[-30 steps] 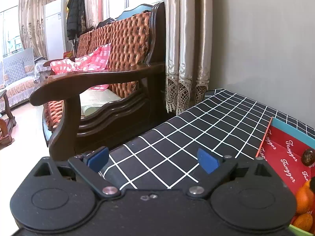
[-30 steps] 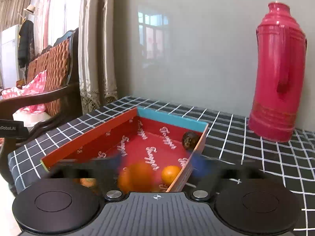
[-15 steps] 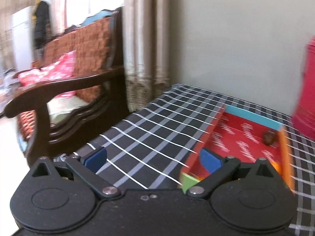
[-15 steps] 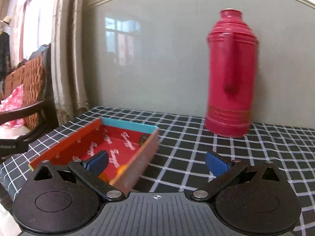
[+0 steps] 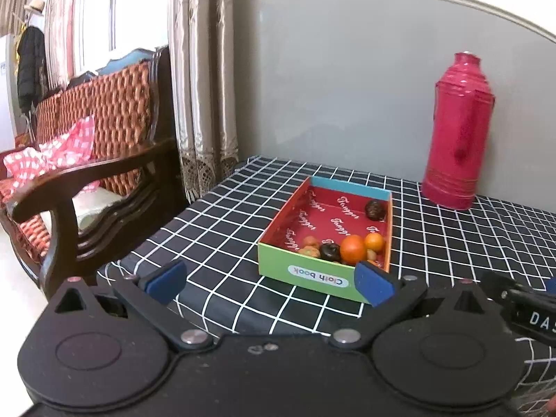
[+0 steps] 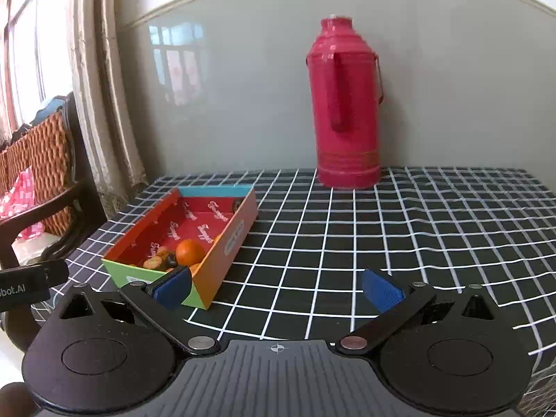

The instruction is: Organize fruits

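Observation:
A shallow box [image 5: 314,278] with a green front wall and red lining lies on the black checked table. It holds an orange [image 5: 353,248], a smaller orange [image 5: 374,242], two dark round fruits [image 5: 375,209] and several small ones. The box also shows in the right wrist view [image 6: 229,243] with the orange [image 6: 189,252]. My left gripper [image 5: 269,283] is open and empty, just short of the box's front wall. My right gripper [image 6: 276,290] is open and empty, to the right of the box's near corner.
A tall red thermos [image 5: 458,135] stands by the back wall, seen too in the right wrist view [image 6: 347,111]. A wooden armchair [image 5: 87,173] and curtains [image 5: 201,104] stand left of the table. The checked tablecloth [image 6: 382,236] spreads right of the box.
Both grippers have pulled back and up from the box. The left view swung right from the armchair to the box. The right gripper, earlier over the fruits, now sits back and to the right.

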`<state>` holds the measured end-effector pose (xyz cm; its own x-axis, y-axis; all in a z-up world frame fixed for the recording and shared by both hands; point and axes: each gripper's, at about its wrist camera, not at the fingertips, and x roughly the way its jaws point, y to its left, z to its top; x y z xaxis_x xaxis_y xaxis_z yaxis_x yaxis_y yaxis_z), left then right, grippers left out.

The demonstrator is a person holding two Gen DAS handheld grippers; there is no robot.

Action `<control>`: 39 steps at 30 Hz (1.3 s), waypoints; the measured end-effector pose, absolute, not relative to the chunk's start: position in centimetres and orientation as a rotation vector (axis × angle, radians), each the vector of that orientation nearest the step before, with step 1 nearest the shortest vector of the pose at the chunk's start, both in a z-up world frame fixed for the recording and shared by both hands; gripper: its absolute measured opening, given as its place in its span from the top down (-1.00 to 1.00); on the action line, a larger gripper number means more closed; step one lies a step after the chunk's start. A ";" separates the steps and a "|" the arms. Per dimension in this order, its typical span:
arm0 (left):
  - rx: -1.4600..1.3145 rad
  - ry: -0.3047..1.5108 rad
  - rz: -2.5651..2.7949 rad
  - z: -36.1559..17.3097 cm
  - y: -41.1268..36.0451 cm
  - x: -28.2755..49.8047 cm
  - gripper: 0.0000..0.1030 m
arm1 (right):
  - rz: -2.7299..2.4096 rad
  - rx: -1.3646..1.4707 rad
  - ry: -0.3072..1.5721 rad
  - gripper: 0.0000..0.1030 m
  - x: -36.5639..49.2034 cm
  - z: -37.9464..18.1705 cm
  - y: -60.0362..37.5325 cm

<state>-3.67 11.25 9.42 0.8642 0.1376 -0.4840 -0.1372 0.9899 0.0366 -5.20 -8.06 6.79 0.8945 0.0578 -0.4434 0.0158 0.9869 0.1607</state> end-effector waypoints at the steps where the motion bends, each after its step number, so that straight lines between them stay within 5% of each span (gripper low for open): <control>1: 0.006 0.501 0.143 9.6 11.1 -4.1 -0.88 | 0.024 0.163 0.456 -1.00 -5.7 7.0 -8.0; 39: 0.002 0.536 0.112 8.8 10.8 -4.2 -0.89 | 0.033 0.174 0.440 -1.00 -6.8 7.3 -7.7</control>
